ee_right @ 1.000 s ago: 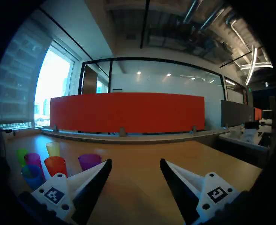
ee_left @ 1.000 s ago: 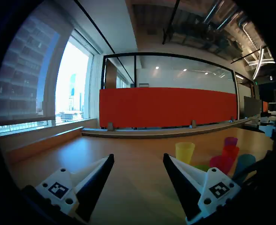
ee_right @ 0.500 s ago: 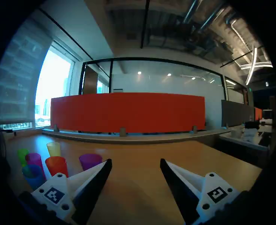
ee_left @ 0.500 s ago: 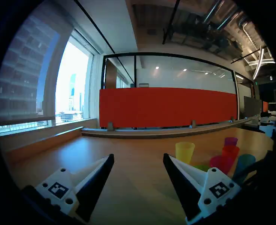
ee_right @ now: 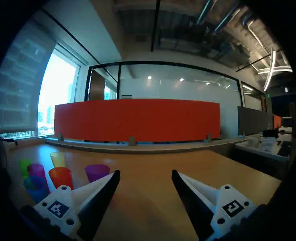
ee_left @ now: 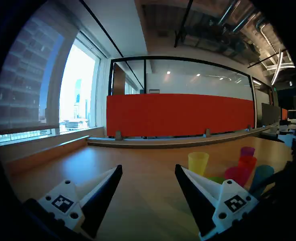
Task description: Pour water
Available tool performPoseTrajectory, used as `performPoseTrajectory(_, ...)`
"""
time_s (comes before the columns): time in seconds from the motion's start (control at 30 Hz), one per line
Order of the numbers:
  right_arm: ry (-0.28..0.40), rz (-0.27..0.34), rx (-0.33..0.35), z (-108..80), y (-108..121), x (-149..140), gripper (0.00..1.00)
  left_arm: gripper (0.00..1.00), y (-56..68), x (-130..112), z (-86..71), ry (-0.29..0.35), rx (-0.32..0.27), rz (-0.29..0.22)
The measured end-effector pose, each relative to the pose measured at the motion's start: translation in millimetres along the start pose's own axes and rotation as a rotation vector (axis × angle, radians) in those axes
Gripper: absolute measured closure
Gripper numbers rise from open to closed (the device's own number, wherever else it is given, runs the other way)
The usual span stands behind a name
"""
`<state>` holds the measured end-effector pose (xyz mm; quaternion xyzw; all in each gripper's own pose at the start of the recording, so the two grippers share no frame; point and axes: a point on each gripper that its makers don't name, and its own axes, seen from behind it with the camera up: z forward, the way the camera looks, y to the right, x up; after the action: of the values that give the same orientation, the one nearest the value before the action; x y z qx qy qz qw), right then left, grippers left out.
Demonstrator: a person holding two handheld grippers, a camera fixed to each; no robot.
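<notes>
In the left gripper view the green cup [ee_left: 217, 179] is mostly hidden behind a finger of the left tool [ee_left: 148, 166], so only a strip of its rim shows. The teal cup [ee_left: 262, 173] is cut off low down by a dark shape at the edge. In the right gripper view the lower parts of the orange cup [ee_right: 60, 176] and the violet cup [ee_right: 96, 171] are hidden behind a finger of the right tool [ee_right: 145, 172]. Whether any cup holds water cannot be told. Every cup stands upright on the wooden counter [ee_left: 148, 201], mouth up, long axis vertical. The yellow cup [ee_left: 198, 162] stands a little apart from the others, on the side toward the red partition [ee_left: 180, 114]. The magenta cup [ee_left: 236, 174] sits just beside the orange and teal ones. The cluster lies at the right of the left gripper view and at the left of the right gripper view. Both tools point across bare counter with their fingers spread apart, gripping nothing. A bright window [ee_left: 77, 96] stands at the left.
</notes>
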<state>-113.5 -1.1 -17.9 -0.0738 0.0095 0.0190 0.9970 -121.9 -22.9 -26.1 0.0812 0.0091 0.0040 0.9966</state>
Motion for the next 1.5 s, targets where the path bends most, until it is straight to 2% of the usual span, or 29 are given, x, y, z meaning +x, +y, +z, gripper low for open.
performPoseTrajectory(0.9,0.0,0.0,0.0,0.1,-0.1,-0.5,0.0,0.02,-2.2,0.0,-1.5,0.0,-0.001,0.001)
performPoseTrajectory(1.0,0.0,0.0,0.0,0.1,-0.4,-0.6,0.0,0.02,-1.0,0.0,-2.9,-0.001,-0.011,0.002)
performPoseTrajectory(1.1,0.0,0.0,0.0,0.4,-0.7,-0.7,0.0,0.02,8.1,0.1,1.5,-0.001,-0.058,0.0)
performPoseTrajectory(1.2,0.0,0.001,0.0,0.4,-0.5,-0.7,0.0,0.03,11.8,1.3,3.8,0.002,-0.097,-0.001)
performPoseTrajectory(1.5,0.0,0.0,0.0,0.2,-0.8,0.7,0.0,0.02,11.6,0.3,4.3,0.001,-0.096,0.0)
